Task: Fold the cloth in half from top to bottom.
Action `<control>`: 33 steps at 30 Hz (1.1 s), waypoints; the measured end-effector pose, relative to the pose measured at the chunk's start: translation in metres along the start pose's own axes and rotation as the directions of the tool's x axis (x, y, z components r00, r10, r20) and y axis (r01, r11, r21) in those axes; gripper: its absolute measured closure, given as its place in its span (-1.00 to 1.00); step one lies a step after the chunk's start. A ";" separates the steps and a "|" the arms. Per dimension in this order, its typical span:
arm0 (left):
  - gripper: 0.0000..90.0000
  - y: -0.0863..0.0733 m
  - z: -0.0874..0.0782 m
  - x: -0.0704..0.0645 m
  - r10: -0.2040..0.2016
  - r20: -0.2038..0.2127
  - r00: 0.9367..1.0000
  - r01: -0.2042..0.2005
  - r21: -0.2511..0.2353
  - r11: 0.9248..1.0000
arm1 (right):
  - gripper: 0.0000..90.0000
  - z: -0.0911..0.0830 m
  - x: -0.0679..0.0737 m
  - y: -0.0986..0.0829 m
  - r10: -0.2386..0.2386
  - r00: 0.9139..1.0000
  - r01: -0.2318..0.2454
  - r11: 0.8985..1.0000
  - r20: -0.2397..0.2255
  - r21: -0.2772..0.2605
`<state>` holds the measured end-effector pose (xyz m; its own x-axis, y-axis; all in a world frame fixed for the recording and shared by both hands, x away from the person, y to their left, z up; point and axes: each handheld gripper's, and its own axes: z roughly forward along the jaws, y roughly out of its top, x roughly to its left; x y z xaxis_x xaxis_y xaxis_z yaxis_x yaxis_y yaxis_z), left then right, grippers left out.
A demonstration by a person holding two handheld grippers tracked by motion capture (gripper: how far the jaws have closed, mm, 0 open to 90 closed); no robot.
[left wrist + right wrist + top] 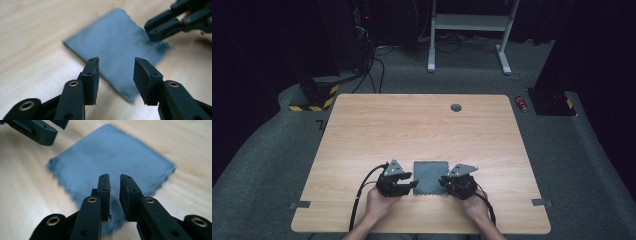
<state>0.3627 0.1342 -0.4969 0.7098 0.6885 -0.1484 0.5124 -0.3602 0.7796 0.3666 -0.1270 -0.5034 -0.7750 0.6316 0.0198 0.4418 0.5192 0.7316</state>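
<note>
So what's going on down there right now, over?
Left gripper open at grey square cloth, near corner. Right gripper nearly shut, holding nothing. Cloth flat on wooden table. Nothing in the way.

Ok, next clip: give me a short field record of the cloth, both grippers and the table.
cloth: grey square, lying flat near the table's front edge, between the two grippers
left gripper: jaws open, hovering over the cloth's near corner, not holding it
right gripper: jaws narrowed to a small gap over the cloth's edge; whether they pinch the fabric cannot be told
table: light wood, with a round grey cap near the far edge
floor: a red can beside the table's far right corner
</note>
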 end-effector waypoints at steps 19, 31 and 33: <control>0.23 0.026 0.062 0.023 -0.013 -0.125 0.992 0.022 0.070 0.997 | 0.86 0.056 -0.031 0.036 0.182 0.983 -0.183 0.983 0.028 0.009; 0.19 0.022 0.050 0.037 -0.042 -0.162 0.986 0.053 0.065 0.996 | 0.76 0.024 -0.061 0.011 0.263 0.962 -0.263 0.965 0.070 -0.013; 0.18 0.024 0.050 0.039 -0.057 -0.167 0.984 0.068 0.056 0.996 | 0.68 0.024 -0.061 0.013 0.247 0.966 -0.246 0.969 0.077 -0.024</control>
<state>0.4270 0.1209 -0.5142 0.5886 0.8035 -0.0894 0.5854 -0.3474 0.7325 0.4304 -0.1449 -0.5108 -0.6049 0.7826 0.1473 0.6077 0.3342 0.7204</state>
